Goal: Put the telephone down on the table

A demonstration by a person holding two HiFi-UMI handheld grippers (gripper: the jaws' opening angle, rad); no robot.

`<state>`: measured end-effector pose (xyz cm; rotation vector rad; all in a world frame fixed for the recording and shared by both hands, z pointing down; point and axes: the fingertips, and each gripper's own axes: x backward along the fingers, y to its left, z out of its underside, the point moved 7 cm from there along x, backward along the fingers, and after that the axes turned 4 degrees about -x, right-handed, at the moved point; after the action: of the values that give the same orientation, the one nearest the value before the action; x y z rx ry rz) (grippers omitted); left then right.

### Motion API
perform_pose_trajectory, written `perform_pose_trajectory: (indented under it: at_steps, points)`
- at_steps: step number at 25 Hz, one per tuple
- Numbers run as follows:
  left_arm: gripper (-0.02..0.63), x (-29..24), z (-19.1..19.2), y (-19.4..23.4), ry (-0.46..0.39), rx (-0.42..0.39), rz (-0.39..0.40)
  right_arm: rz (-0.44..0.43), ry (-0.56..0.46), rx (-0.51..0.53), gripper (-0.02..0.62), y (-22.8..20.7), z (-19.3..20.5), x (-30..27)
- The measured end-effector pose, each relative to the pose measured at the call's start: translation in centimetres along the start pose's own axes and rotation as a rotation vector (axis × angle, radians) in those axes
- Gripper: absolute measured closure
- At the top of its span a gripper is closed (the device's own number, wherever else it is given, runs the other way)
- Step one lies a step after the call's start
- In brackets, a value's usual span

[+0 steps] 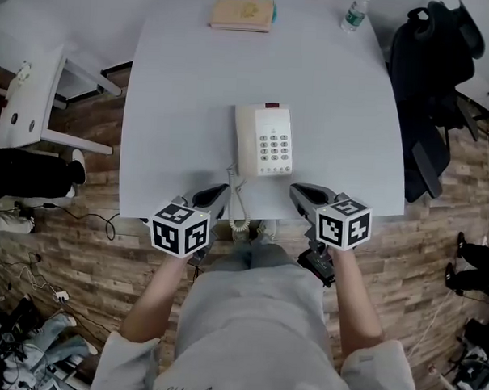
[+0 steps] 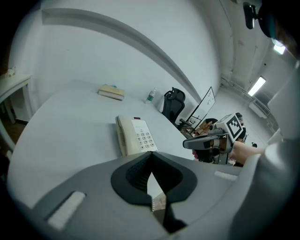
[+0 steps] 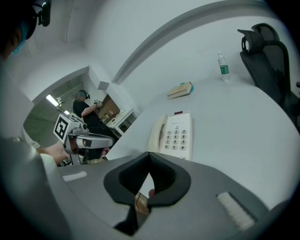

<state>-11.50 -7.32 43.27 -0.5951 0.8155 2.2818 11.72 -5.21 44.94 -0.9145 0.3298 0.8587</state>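
Cream plastic push-button telephone (image 1: 265, 140), rectangular, handset seated, lies flat on the smooth pale counter (image 1: 185, 82) near its front edge. Left tongs (image 1: 219, 191) and right tongs (image 1: 298, 189) flank it, both closed together, empty.

telephone (image 1: 265, 140) on table (image 1: 175, 106), book (image 1: 242, 14) behind it

A pale grey table (image 1: 174, 130) filled the middle of the head view, standing on a floor of brown wood-look planks (image 1: 80, 248). At two o'clock a black office chair (image 1: 428, 77) stood just beside the table's edge, and at ten o'clock a white side table (image 1: 26, 100) stood apart from it. Loose cables (image 1: 30, 290) lay on the floor at eight o'clock. In the left gripper view a plain white wall (image 2: 117, 51) rose behind the table, with a lit ceiling strip light (image 2: 257, 86) at two o'clock.
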Motion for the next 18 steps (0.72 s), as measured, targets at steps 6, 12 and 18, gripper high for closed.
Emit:
perform_pose_trajectory:
  at_steps: [6, 12, 18]
  points:
    - [0.592, 1.5, 1.3, -1.3, -0.008, -0.040, -0.034, 0.003, 0.012, 0.028, 0.589, 1.1, 0.8, 1.2]
    - [0.592, 2.4, 1.7, -2.5, -0.017, -0.044, -0.033, 0.010, 0.001, 0.028, 0.589, 2.0, 1.0, 1.9]
    - [0.591, 2.2, 2.0, -2.9, -0.008, -0.050, -0.038, 0.013, 0.007, 0.038, 0.589, 2.7, 1.0, 2.4]
